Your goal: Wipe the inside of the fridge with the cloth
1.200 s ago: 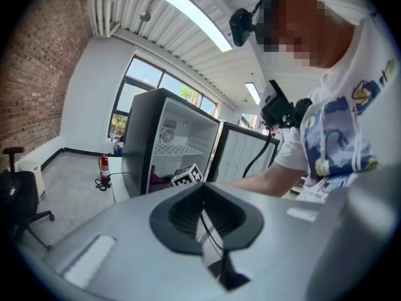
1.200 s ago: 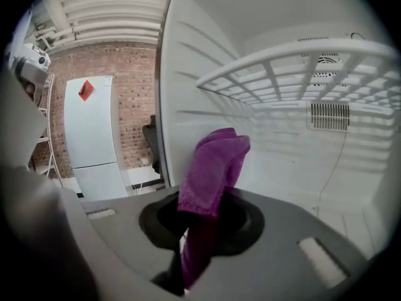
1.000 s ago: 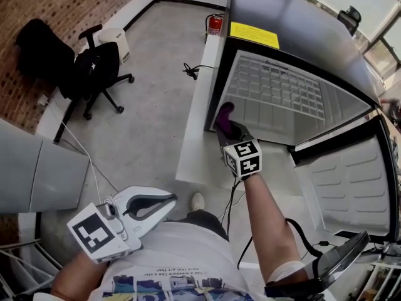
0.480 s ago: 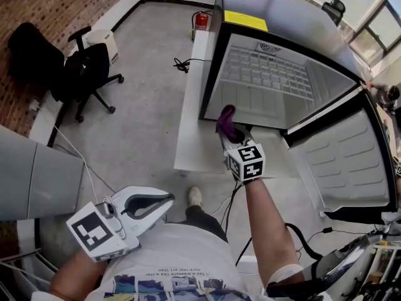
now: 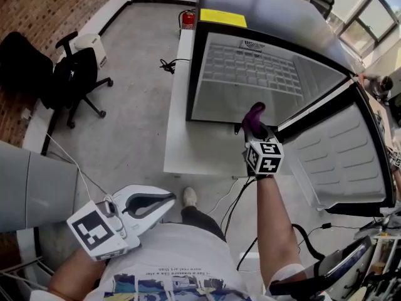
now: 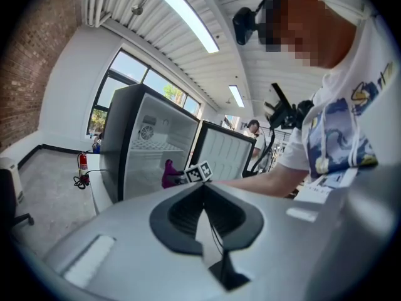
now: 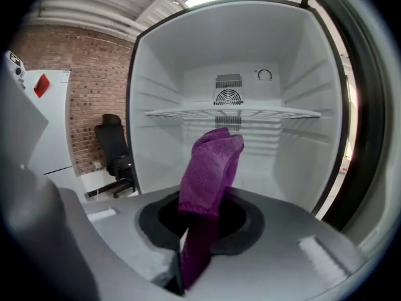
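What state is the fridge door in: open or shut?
Open. The door stands wide at the right, and the white inside of the fridge, with its wire shelf, lies exposed ahead of the cloth in the right gripper.

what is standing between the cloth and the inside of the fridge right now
Nothing visible. The door is swung wide open, and the purple cloth, clamped in the right claw, points straight into the open fridge. Only a wire shelf sits inside, higher up.
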Action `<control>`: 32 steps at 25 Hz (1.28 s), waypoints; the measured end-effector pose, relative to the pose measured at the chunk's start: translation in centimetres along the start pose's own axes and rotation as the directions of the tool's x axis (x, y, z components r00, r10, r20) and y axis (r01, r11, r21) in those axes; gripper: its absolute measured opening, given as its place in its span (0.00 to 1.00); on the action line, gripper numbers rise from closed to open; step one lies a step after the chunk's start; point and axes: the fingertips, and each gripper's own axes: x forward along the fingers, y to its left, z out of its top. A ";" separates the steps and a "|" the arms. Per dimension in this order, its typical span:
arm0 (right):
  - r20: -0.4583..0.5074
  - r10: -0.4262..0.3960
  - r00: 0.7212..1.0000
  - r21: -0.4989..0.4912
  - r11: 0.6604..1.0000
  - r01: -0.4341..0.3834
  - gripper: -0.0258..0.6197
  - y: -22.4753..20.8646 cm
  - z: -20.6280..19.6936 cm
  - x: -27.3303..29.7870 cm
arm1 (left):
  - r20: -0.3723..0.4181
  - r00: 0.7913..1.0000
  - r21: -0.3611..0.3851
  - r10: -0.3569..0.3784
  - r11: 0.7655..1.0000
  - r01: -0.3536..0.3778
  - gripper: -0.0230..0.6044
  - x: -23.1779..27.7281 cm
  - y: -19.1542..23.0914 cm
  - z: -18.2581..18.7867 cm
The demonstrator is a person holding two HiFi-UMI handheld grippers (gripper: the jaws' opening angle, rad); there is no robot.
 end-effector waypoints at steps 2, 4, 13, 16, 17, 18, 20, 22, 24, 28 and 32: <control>-0.001 -0.038 0.999 0.001 0.999 0.038 0.13 -2.2 0.3 0.3 | -0.001 1.000 -0.002 -0.002 1.000 0.002 0.04 0.7 0.4 0.3; -0.007 -0.070 0.998 -0.009 0.998 0.070 0.12 -4.1 0.6 0.8 | -0.004 1.000 -0.005 -0.002 1.000 0.002 0.04 1.5 0.7 0.5; -0.029 -0.152 0.988 -0.041 0.988 0.151 0.13 -10.1 0.9 4.6 | 0.011 0.999 0.004 0.033 0.999 -0.033 0.04 5.5 1.6 2.5; -0.058 -0.174 0.983 -0.073 0.983 0.170 0.13 -11.2 1.4 6.6 | 0.017 0.998 -0.003 0.065 0.998 -0.065 0.04 5.4 2.9 3.5; -0.063 -0.181 0.982 -0.082 0.981 0.175 0.13 -11.5 1.6 7.2 | 0.011 0.997 0.009 0.080 0.997 -0.080 0.04 5.3 3.6 3.4; -0.066 -0.187 0.980 -0.091 0.979 0.181 0.13 -11.9 1.7 7.7 | 0.006 0.996 0.019 0.093 0.995 -0.093 0.04 5.3 4.1 3.3; -0.076 -0.199 0.977 -0.106 0.976 0.191 0.13 -12.6 1.6 8.6 | -0.002 0.995 0.014 0.104 0.994 -0.104 0.04 5.7 4.5 3.3; -0.082 -0.210 0.974 -0.110 0.974 0.200 0.13 -13.2 1.6 9.4 | -0.017 0.994 -0.004 0.107 0.994 -0.107 0.04 6.2 4.6 3.2; -0.082 -0.218 0.973 -0.108 0.972 0.208 0.13 -13.7 1.9 10.2 | -0.019 0.993 -0.002 0.115 0.993 -0.115 0.04 6.4 5.1 3.2; -0.097 -0.218 0.971 -0.132 0.970 0.205 0.13 -14.2 1.9 12.0 | 0.001 0.992 -0.038 0.126 0.991 -0.126 0.04 7.4 5.5 4.5; -0.116 -0.211 0.971 -0.144 0.970 0.194 0.13 -14.1 1.6 13.6 | -0.026 0.988 -0.009 0.153 0.988 -0.154 0.04 7.2 6.8 3.6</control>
